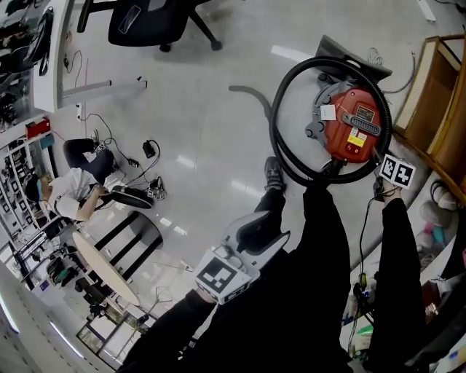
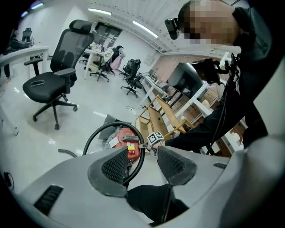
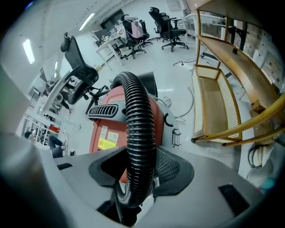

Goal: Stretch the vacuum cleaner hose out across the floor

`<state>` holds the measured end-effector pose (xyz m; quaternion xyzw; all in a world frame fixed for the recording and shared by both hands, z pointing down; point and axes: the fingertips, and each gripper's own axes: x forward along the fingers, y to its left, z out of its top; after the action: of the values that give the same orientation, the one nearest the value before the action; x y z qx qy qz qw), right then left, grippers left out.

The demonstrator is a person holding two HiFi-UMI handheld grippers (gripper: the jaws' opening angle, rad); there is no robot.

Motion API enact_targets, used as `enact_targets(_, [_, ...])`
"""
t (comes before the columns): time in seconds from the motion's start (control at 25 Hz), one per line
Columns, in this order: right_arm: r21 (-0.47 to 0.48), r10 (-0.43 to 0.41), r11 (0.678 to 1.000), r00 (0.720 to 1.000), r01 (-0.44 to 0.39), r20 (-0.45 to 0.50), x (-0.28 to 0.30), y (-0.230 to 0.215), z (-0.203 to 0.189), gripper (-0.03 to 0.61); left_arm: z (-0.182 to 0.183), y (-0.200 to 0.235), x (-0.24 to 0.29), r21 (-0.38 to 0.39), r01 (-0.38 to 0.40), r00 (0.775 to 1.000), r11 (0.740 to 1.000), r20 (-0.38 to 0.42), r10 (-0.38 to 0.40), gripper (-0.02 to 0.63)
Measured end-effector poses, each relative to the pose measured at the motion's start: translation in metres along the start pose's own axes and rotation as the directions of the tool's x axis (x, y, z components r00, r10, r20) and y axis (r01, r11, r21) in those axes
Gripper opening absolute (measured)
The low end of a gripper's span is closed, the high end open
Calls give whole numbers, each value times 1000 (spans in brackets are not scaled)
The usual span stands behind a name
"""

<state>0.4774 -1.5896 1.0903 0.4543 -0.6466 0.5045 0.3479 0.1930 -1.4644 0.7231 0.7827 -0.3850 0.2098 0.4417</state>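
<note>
A red vacuum cleaner [image 1: 353, 127] stands on the pale floor, with its black ribbed hose [image 1: 280, 146] coiled in a ring around it. In the right gripper view the hose [image 3: 138, 116] runs straight up between the jaws in front of the red body [image 3: 107, 129]; my right gripper [image 3: 139, 167] is shut on it, at the ring's lower right beside the marker cube [image 1: 397, 171]. My left gripper [image 1: 269, 232] hangs lower left, above my legs, apart from the hose. Its jaws [image 2: 143, 162] stand open and hold nothing, and the vacuum [image 2: 129, 142] and hose ring [image 2: 95, 133] show far behind them.
A wooden rack [image 1: 437, 95] stands close on the vacuum's right. A grey curved tube [image 1: 251, 95] lies on the floor to the ring's left. An office chair [image 1: 145, 22] is at the top; a seated person [image 1: 73, 193] and loose cables [image 1: 145, 160] are at left.
</note>
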Motion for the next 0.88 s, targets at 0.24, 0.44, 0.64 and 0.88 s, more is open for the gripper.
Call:
enact_targets(0.24, [-62,35,997,999,-35,7,-43,60,-4,189,5,2,-32,5,14,998,1000,64,-14,219])
enact_targets(0.44, [-145,44,988,999,-42,8,-85,139,-12,188,28,-2,-66,61,52,986,997,158,-61,219])
enact_targets(0.64, [-384,56,922,998,-44,21,-138,235,-18,186,49,2,-111,144,45,968,989,237,-79,219])
enact_targets(0.88, [-747,86,663,996,-51,8,-212,367,-36,184,57,13,-180,328,6,959,945,265,-99,219])
